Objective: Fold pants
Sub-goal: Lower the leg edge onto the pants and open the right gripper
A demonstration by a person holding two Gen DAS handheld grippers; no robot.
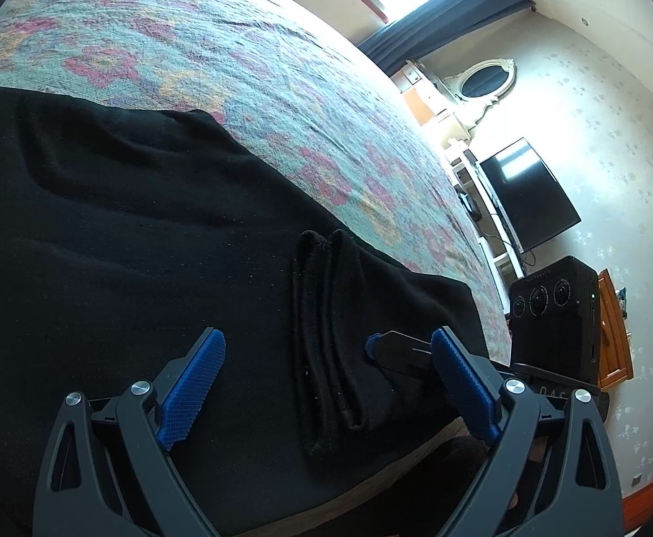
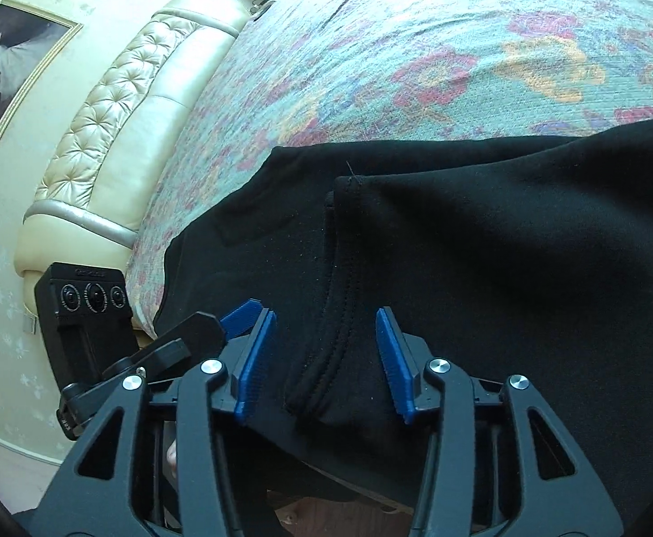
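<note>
Black pants (image 1: pixel 125 232) lie spread on a floral bedspread (image 1: pixel 245 67), partly folded, with a hemmed edge (image 1: pixel 330 335) lying on top near the bed's front edge. My left gripper (image 1: pixel 328 378) is open, its blue pads on either side of that hem, just above the cloth. In the right wrist view the pants (image 2: pixel 505 268) show the same stitched hem (image 2: pixel 330 358). My right gripper (image 2: pixel 326 358) is open around that hem, close above it. Neither gripper holds cloth. The other gripper's fingertip shows in each view (image 1: pixel 393 351) (image 2: pixel 201 329).
The bedspread (image 2: pixel 416 58) stretches far beyond the pants. A cream tufted headboard (image 2: pixel 116 103) is at the left in the right wrist view. A TV (image 1: pixel 527 197), a mirror (image 1: pixel 487 78) and a window stand past the bed's end. Each gripper's black camera box (image 1: pixel 554 313) (image 2: pixel 84 308) sits beside the bed edge.
</note>
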